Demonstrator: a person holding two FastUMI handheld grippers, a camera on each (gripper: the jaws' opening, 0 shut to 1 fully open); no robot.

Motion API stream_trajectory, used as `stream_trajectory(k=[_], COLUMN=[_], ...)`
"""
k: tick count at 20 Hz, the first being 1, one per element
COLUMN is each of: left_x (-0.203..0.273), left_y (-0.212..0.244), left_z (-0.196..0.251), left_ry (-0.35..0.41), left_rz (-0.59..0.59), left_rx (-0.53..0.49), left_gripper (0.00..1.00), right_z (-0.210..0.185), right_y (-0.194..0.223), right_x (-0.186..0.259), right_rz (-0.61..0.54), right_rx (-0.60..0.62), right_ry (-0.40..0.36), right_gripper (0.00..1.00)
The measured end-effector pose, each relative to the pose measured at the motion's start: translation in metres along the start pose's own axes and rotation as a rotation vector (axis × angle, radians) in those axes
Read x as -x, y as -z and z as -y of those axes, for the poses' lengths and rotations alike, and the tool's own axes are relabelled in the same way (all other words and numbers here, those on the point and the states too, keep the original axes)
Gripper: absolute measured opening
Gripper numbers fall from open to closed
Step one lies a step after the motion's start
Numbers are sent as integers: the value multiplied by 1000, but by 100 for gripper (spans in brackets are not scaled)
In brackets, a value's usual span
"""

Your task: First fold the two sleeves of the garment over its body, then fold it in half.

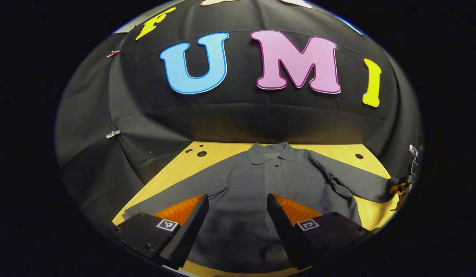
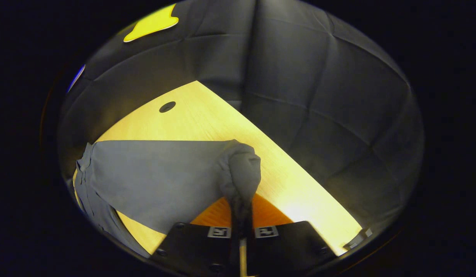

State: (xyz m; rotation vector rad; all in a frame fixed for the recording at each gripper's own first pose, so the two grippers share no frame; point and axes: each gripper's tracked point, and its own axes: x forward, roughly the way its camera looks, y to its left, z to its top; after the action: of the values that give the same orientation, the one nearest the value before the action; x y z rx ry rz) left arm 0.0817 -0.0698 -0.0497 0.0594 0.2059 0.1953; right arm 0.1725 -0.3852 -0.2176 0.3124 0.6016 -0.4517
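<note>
Right gripper [image 2: 241, 209] first: its two fingers are pressed together with a bunched wad of grey cloth pinched between them, and that is the sleeve end [image 2: 240, 169] of the garment [image 2: 157, 173]. The cuff bulges up in a rounded lump just beyond the fingertips. From that lump the sleeve runs leftward in the right gripper view as a broad flat grey band over the wooden table [image 2: 207, 111], toward the body of the garment at the far left edge. Bare yellow wood shows beyond the sleeve, with one dark round hole [image 2: 167, 106] on the far side, and the black cloth wall [image 2: 319, 96] closes in behind and to the right.

Now the left gripper [image 1: 238, 215]: jaws spread wide, nothing between them, hovering over the near hem of the shirt. Between the fingers lies the grey front of the garment [image 1: 261, 181], spread flat with its collar [image 1: 274, 152] at the far end and the placket running down the middle. Its left sleeve [image 1: 176, 190] stretches out flat toward the near left, partly hidden behind the left finger. The right sleeve [image 1: 353, 177] reaches to the right edge of the table [image 1: 218, 150], where the other gripper [image 1: 399, 184] shows small at the sleeve's end. Several dark holes [image 1: 201, 154] dot the far table surface on either side of the collar.
</note>
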Motion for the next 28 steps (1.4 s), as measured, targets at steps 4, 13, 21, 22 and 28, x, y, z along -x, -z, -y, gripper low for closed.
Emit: stream_trajectory(k=[4, 13, 21, 22, 28], left_x=[5, 8, 23, 23, 30], left_y=[4, 3, 10, 11, 18], left_z=[-7, -27, -49, -53, -83], left_ry=[-9, -38, -55, -57, -90], left_rz=[-13, -9, -10, -11, -24], left_rx=[24, 26, 58, 62, 102], left_gripper=[96, 96, 96, 96, 96], right_z=[-3, -41, -110, -124, -208], right_y=[1, -43, -64, -66, -76], right_x=[-3, 45, 102, 110, 142], right_rz=[-14, 98, 179, 189, 219], right_rx=[101, 165, 305, 319, 390], right_ry=[-16, -73, -159, -177, -283], right_gripper=[5, 5, 5, 5, 5])
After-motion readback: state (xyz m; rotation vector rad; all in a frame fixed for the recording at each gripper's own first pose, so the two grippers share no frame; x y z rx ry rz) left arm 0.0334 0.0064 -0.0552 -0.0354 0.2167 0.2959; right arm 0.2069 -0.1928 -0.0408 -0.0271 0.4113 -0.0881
